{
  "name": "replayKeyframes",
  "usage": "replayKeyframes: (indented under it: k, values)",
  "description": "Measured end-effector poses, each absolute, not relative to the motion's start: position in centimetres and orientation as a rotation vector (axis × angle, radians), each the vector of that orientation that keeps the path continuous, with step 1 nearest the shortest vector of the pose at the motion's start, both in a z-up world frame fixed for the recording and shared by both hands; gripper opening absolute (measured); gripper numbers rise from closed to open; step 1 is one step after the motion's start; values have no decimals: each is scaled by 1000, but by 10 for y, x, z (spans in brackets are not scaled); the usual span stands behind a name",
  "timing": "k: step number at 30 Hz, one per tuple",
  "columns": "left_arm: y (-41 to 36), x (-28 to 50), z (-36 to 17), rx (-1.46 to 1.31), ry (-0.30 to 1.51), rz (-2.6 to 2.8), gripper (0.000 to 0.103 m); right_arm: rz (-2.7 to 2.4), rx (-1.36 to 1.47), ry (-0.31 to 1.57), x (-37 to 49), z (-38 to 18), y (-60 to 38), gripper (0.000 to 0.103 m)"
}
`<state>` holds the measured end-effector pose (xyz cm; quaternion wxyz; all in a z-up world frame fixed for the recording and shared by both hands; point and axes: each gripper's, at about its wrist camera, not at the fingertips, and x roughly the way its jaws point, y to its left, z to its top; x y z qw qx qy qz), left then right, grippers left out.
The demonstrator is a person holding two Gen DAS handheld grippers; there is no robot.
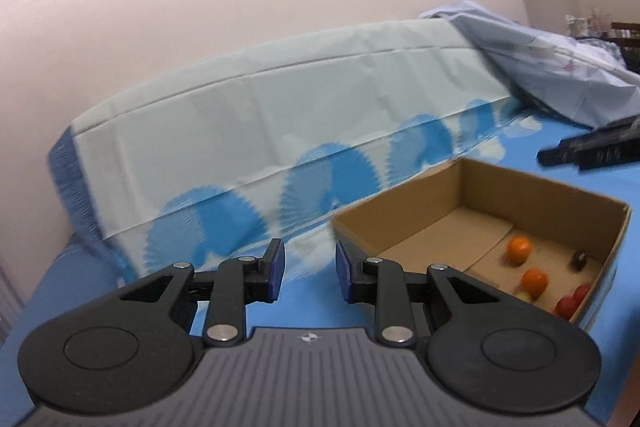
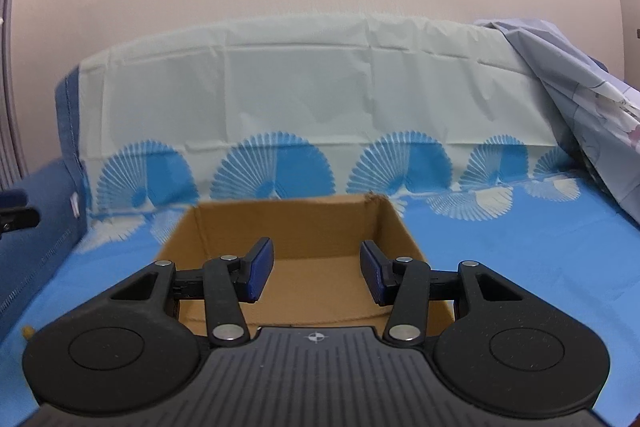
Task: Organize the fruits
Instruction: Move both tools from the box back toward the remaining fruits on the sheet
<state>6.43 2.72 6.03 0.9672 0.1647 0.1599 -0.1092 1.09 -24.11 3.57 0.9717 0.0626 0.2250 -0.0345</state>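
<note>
cardboard box point(image 1: 472, 223): right of empty, parted left gripper point(image 1: 310, 273); fruits point(image 1: 534, 281) inside. right gripper point(image 2: 317, 273) nearer, parted, empty, over the box.

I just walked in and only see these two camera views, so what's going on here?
A person is sorting fruit with two handheld grippers. The left gripper and the right gripper are both open and hold nothing. A cardboard box sits on the blue cloth. It holds two oranges, red fruits and a dark fruit. The right gripper hovers by the box.
</note>
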Motion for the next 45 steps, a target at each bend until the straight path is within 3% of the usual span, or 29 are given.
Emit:
replayKeyframes:
  k: [11, 17, 24, 33, 35, 37, 40, 42, 43, 45]
  values:
    - [71, 66, 51, 183, 493, -45, 35, -27, 176, 405, 11, 42, -214, 67]
    - [78, 70, 49, 138, 605, -108, 55, 28, 219, 443, 15, 42, -203, 71]
    - [107, 72, 49, 5, 642, -88, 56, 63, 233, 460, 14, 43, -191, 91]
    - [153, 65, 33, -173, 660, -51, 57, 105, 237, 491, 17, 40, -166, 93]
    - [160, 63, 27, -191, 658, -20, 54, 115, 227, 498, 19, 39, -158, 93]
    - [172, 61, 23, -235, 648, 20, 41, 125, 213, 498, 19, 39, -152, 93]
    - [192, 61, 11, -307, 664, 90, 22, 148, 194, 493, 19, 38, -142, 84]
    - [202, 62, -2, -337, 689, 136, 22, 189, 189, 492, 20, 37, -135, 45]
    - [205, 63, -8, -343, 707, 154, 22, 213, 192, 498, 20, 36, -133, 39]
    - [208, 69, -18, -347, 752, 166, 22, 248, 197, 510, 22, 35, -127, 37]
